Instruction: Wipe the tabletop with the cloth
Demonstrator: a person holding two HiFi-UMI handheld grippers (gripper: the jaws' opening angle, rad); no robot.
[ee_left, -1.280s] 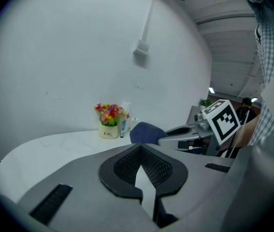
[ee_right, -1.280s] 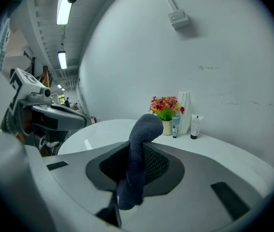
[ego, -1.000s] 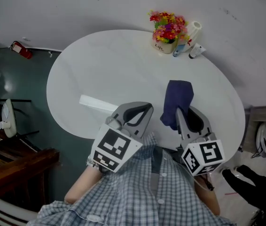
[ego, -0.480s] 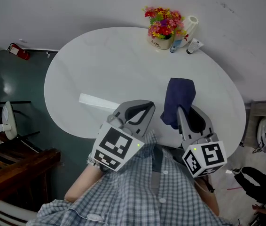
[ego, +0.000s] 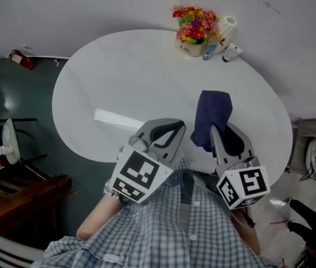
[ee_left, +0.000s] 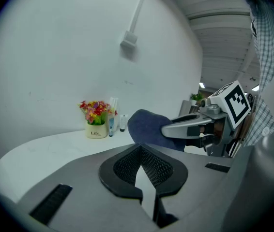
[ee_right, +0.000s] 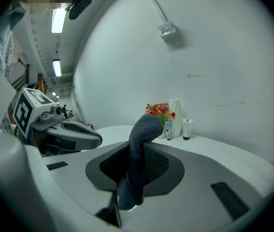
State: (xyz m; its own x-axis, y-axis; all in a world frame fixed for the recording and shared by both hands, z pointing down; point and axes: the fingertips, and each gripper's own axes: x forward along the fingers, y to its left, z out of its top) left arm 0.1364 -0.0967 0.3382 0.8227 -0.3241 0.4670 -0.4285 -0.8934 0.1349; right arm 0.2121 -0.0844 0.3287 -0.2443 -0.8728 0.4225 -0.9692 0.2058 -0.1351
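Left gripper (ego: 177,128) is pinched shut with nothing in it, over the near edge of the white table (ego: 119,77). Right gripper (ego: 212,132) just beside it is clamped on the dark blue cloth (ego: 214,111), which bunches forward above the tabletop. Flower pot (ego: 192,31) and small bottles (ego: 229,52) sit at the far edge.
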